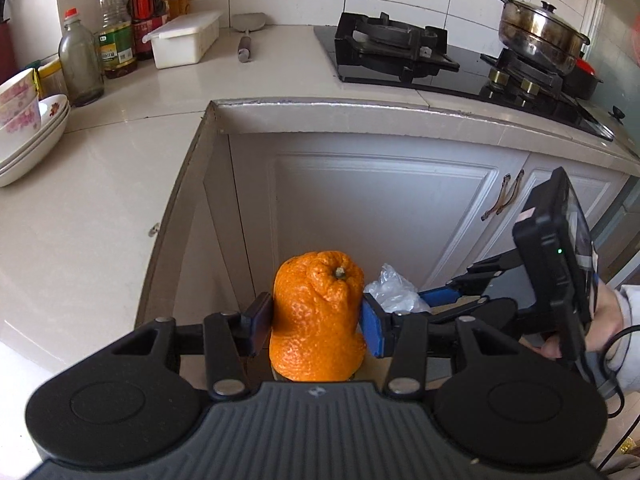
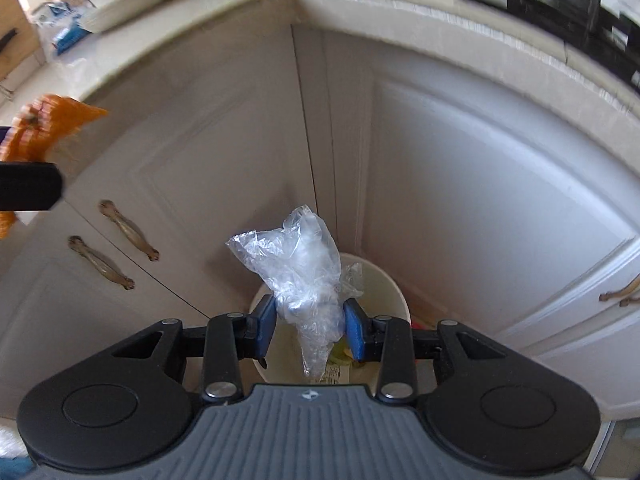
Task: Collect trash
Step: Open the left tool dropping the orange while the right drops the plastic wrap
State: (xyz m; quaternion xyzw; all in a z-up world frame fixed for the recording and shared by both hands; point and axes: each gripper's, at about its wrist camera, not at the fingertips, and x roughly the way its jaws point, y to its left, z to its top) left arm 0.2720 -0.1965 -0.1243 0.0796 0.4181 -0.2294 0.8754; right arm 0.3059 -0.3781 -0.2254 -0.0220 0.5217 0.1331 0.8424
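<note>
My left gripper (image 1: 316,322) is shut on an orange peel (image 1: 318,316), a hollow skin with the stem on top, pressed between both blue pads. My right gripper (image 2: 310,326) is shut on a crumpled clear plastic bag (image 2: 304,276). The bag hangs above the open mouth of a white trash bin (image 2: 394,292) on the floor in the cabinet corner; some scraps lie inside it. In the left wrist view the plastic bag (image 1: 394,290) and the right gripper (image 1: 448,294) show just right of the peel. The peel (image 2: 44,128) appears blurred at the left edge of the right wrist view.
White cabinet doors (image 1: 380,220) with bronze handles (image 2: 128,230) meet in the corner behind the bin. Above, the counter (image 1: 100,184) holds stacked bowls (image 1: 28,128), oil bottles (image 1: 116,28), a white box (image 1: 186,40), a gas stove (image 1: 400,48) and a steel pot (image 1: 540,36).
</note>
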